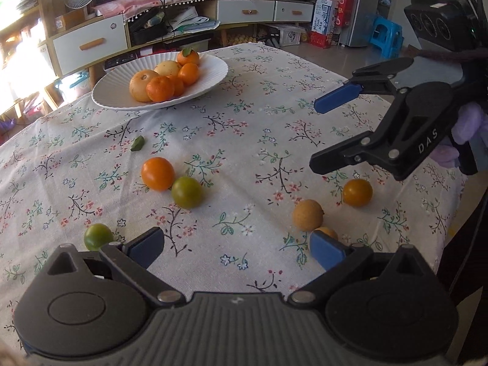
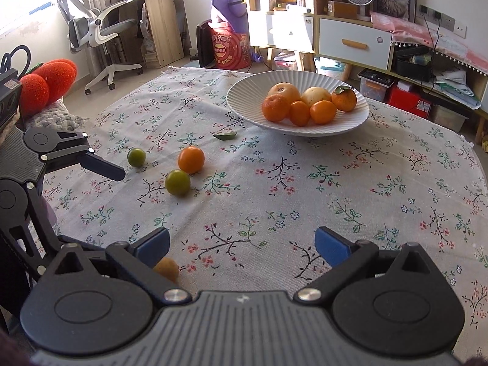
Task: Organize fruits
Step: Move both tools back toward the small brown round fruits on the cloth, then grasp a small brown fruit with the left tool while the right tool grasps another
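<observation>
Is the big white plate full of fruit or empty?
Partly full: the ribbed white plate holds six orange and yellow fruits, with bare rim left.

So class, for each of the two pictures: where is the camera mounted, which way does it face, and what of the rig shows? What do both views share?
Left wrist: sits on the left gripper, looking across the floral tablecloth to the white plate; the open right gripper shows at right.
Right wrist: sits on the right gripper, facing the plate and cabinets; a left finger shows at left.
Shared: plate, orange fruit touching a green fruit.
</observation>
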Action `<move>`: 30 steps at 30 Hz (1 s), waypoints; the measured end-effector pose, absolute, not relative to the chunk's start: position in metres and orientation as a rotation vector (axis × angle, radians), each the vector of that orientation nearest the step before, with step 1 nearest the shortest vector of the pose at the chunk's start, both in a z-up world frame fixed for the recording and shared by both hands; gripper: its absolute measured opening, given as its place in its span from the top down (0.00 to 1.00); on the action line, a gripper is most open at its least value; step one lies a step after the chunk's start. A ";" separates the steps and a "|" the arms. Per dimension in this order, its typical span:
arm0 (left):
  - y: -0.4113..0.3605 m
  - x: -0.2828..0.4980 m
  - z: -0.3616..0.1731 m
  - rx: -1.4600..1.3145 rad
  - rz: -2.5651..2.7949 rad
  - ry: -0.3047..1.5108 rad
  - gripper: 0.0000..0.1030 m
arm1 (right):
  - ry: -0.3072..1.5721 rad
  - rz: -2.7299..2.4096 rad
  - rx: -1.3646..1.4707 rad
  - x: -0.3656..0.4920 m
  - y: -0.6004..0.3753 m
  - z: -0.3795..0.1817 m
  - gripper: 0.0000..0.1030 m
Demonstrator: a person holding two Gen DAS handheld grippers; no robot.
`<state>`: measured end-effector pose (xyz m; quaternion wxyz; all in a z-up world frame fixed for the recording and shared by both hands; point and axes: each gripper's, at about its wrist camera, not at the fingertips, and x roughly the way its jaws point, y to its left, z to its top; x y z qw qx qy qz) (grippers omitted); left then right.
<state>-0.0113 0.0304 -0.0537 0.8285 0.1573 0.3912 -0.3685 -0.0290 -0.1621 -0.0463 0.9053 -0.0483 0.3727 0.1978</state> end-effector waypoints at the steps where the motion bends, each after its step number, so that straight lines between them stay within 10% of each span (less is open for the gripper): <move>1: 0.029 -0.014 -0.054 0.332 -0.804 0.830 0.23 | 0.771 0.415 -0.105 -0.030 -0.163 -0.046 0.02; 7: 0.013 -0.023 -0.061 0.307 -0.888 0.862 0.31 | 0.780 0.461 -0.137 -0.035 -0.159 -0.049 0.04; 26: -0.006 -0.037 -0.069 0.337 -0.955 0.887 1.00 | 0.813 0.523 -0.203 -0.039 -0.147 -0.055 0.17; 30: -0.005 -0.034 -0.066 0.351 -0.922 0.915 1.00 | 0.826 0.540 -0.208 -0.039 -0.145 -0.057 0.22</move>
